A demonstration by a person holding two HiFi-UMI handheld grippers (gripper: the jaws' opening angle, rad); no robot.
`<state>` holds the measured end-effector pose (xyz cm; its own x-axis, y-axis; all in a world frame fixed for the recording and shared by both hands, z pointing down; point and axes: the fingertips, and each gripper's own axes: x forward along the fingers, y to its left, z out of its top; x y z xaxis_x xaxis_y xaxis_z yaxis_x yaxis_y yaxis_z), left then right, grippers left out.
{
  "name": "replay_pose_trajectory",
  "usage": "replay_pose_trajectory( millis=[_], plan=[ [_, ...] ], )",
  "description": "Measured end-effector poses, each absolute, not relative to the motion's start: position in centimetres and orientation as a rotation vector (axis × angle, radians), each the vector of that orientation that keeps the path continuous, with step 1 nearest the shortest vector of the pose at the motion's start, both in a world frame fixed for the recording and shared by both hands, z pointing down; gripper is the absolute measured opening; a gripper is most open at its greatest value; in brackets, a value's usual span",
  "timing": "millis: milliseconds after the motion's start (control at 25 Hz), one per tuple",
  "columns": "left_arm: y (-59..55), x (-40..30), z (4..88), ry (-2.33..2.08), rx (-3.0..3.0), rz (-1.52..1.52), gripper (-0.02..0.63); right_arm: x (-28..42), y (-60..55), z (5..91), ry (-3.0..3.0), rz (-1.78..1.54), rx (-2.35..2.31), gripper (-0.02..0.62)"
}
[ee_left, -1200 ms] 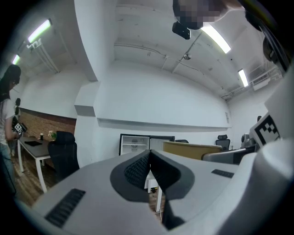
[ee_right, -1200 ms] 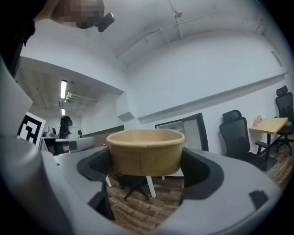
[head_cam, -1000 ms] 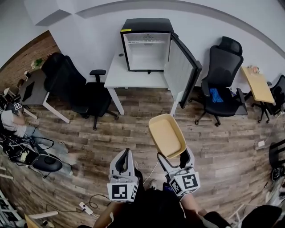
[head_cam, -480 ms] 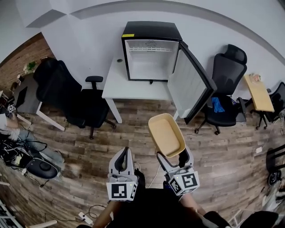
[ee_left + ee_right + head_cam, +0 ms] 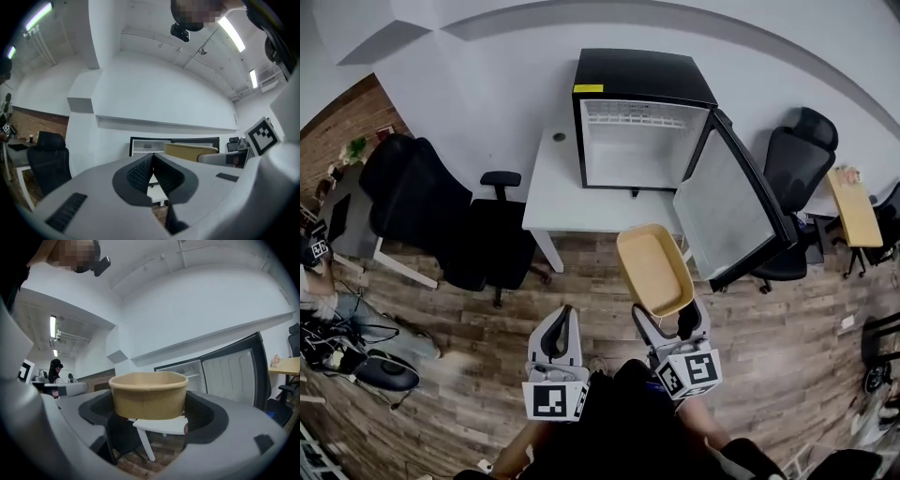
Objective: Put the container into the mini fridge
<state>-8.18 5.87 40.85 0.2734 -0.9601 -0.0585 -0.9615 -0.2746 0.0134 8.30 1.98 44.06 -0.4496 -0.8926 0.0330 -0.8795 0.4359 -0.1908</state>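
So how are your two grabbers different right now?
The left gripper is empty, while the right gripper holds a tan paper container. The left gripper's jaws are pressed together into a narrow point. The right gripper's jaws are spread wide, one on each side of the container. Both are grey, carry a black-and-white marker cube and point toward the open black mini fridge.

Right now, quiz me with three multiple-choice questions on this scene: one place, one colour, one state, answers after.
1. Where does the mini fridge stand? A a shelf; B a cart; C white table.
2. What colour is the container? A blue; B tan; C green.
3. The left gripper is: A shut, empty; B wide open; C shut on a cable.
Answers: 1 C, its base rests on the tabletop. 2 B, tan walls show inside the right gripper. 3 A, its jaws meet with nothing between.
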Motion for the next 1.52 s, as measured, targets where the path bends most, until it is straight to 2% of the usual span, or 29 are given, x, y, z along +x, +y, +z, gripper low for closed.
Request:
replay_pose_trajectory(
  millis=[320, 720, 1040, 1520],
  plan=[
    [-2.3, -9.1, 41.8, 1.891, -2.512, 0.101, 0.009, 8.1, -7.1, 44.8, 2.593, -0.277, -1.663, 0.475],
    [-15.8, -5.8, 40.4, 1.902, -2.497, 0.121, 0.009, 10.2, -20.8, 44.4, 2.63, -0.254, -1.634, 0.476],
    [-22.4, -3.8, 39.1, 1.909, -2.473, 0.115, 0.009, 10.5, -29.3, 44.2, 2.666, -0.221, -1.606, 0.476],
    [-30.9, -7.4, 39.4, 1.805, -2.553, 0.113, 0.009, 7.3, -40.4, 45.3, 2.596, -0.186, -1.793, 0.476]
  ],
)
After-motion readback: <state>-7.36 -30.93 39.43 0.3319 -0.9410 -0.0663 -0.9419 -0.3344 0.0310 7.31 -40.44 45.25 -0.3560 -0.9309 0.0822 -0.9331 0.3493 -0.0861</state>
